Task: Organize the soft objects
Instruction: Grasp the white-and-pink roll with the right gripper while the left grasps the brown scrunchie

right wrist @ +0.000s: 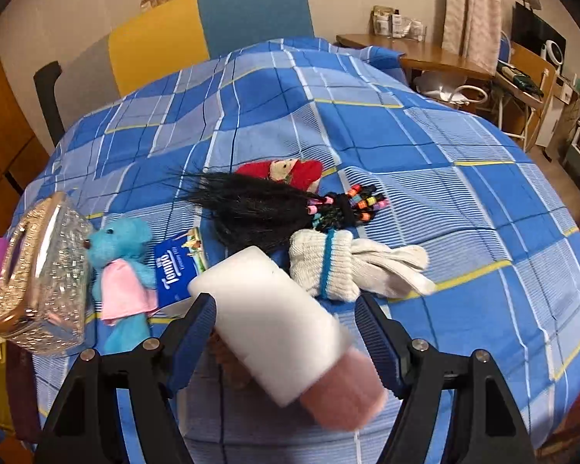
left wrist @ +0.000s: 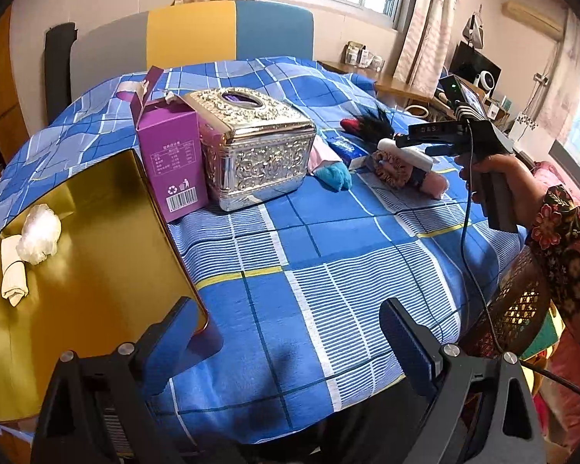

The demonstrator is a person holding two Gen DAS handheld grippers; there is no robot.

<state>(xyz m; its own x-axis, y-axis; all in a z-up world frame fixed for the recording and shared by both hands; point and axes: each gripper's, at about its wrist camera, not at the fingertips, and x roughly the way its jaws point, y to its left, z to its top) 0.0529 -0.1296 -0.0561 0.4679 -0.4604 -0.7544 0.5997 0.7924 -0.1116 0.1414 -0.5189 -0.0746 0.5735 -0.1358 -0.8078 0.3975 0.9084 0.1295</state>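
The step in hand looks like a pick-up: the right tongs (right wrist: 286,326) stand apart on either side of a white block (right wrist: 274,324) in the clutter at the far right of the table (right wrist: 464,208), whether touching it is unclear, so the next move calls for closing on it and carrying it left to the gold tray (left wrist: 96,239). The left tongs (left wrist: 290,344) hang apart and empty over the near cloth, beside the tray that already holds a rolled cloth (left wrist: 13,270) and a white wad (left wrist: 38,232).
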